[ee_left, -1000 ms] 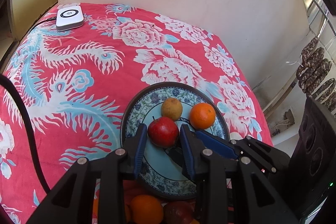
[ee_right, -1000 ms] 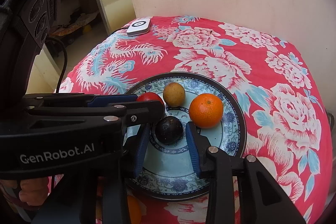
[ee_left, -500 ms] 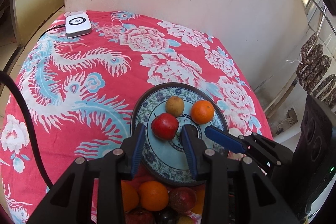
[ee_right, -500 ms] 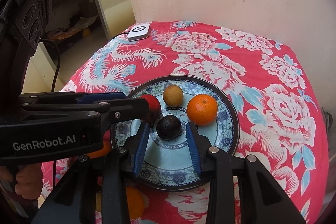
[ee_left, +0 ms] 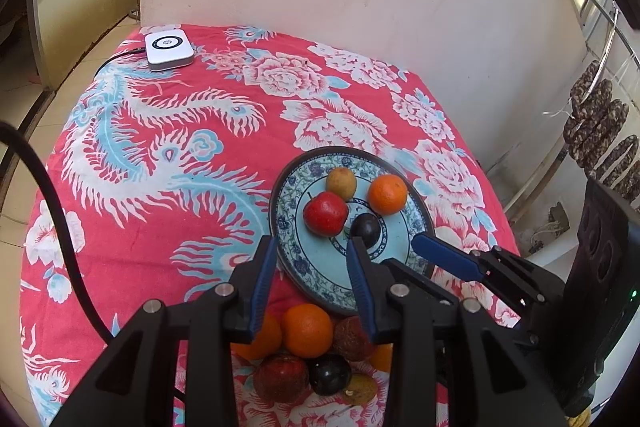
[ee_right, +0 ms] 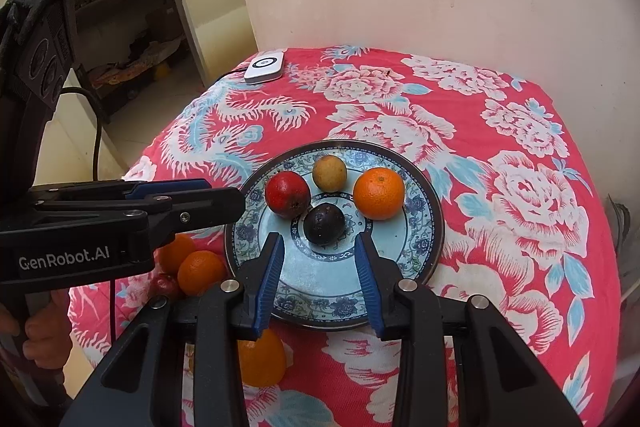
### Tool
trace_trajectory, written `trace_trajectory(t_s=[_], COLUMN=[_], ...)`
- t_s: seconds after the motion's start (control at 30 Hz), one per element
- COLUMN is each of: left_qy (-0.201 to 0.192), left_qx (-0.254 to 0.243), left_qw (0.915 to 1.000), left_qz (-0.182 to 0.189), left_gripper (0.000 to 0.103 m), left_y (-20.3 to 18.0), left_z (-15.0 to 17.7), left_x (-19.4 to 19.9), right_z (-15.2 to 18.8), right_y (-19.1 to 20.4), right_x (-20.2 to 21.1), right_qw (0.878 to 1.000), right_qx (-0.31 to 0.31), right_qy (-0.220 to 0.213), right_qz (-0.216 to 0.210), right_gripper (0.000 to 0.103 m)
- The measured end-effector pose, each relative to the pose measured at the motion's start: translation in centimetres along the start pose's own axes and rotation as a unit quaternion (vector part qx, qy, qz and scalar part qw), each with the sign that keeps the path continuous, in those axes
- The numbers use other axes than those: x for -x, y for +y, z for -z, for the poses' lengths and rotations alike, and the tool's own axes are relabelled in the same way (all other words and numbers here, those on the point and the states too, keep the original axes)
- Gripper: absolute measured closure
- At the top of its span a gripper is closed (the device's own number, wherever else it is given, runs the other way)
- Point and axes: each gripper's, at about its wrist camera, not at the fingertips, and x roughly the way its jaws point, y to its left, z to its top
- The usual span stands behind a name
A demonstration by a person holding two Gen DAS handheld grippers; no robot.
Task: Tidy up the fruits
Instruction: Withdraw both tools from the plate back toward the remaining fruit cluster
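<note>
A blue patterned plate (ee_left: 400, 269) (ee_right: 424, 251) holds a red apple (ee_left: 325, 214) (ee_right: 287, 194), a yellow-brown fruit (ee_left: 341, 183) (ee_right: 329, 173), an orange (ee_left: 387, 194) (ee_right: 378, 193) and a dark plum (ee_left: 367, 227) (ee_right: 324, 224). My left gripper (ee_left: 313, 247) is open and empty, above the plate's near-left rim. My right gripper (ee_right: 319, 247) is open and empty, just short of the plum. A pile of loose fruit (ee_left: 308, 331) lies on the cloth in front of the plate, partly hidden by the left gripper.
A red floral tablecloth (ee_left: 160, 155) covers the round table. A white device (ee_left: 169, 49) (ee_right: 265, 66) with a cable sits at the far left edge. A wall stands behind the table. More oranges (ee_right: 200, 271) lie left of the plate.
Both grippers have pulled back and up from the plate. The left has left the red apple and the right has left the dark plum; both fruits stay on the plate.
</note>
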Motion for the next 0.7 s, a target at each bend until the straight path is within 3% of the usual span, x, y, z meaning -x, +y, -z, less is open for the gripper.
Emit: trace_trajectory(t_s=[0.7], left_qy=[-0.007], left_qx=[0.010], left_qw=[0.9997], left_qz=[-0.019], left_gripper=[0.065], left_y=[2.0], left_z=[3.8], left_x=[3.7], right_z=[2.4], right_y=[2.0], right_x=[2.7], right_qw=[1.000], right_qx=[0.004], right_qy=[-0.008], right_qz=[-0.001], right_gripper=[0.065])
